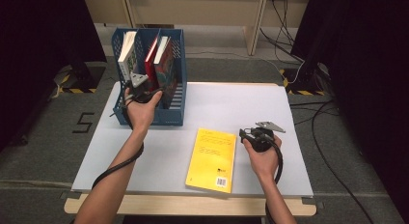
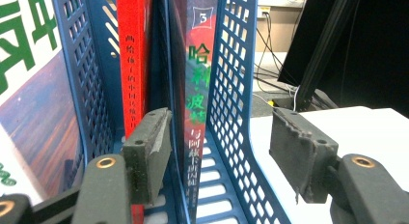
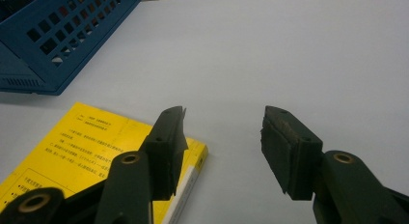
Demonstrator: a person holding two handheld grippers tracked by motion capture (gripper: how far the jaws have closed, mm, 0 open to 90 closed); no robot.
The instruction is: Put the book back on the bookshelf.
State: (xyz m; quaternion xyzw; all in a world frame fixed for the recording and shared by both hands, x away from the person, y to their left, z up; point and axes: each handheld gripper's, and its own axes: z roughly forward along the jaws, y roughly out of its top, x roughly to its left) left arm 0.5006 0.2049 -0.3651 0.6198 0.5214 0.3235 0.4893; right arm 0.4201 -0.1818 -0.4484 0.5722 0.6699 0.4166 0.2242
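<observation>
Yellow book (image 1: 212,160) lies flat on table (image 1: 289,175), just beside my right gripper (image 3: 224,142) at its 9 o'clock, jaws wide, empty. Left gripper (image 2: 219,151) at blue rack (image 1: 171,115), jaws wide w/ dark book's spine (image 2: 197,103) between, not pinched.

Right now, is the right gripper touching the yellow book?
Apart. The right gripper view shows the right gripper open above the yellow book, nothing between its jaws.

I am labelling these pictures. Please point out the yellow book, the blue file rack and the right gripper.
yellow book (image 1: 212,159), high view, cover middle.
blue file rack (image 1: 166,119), high view, front wall.
right gripper (image 3: 224,147), right gripper view, between its jaw tips.
</observation>
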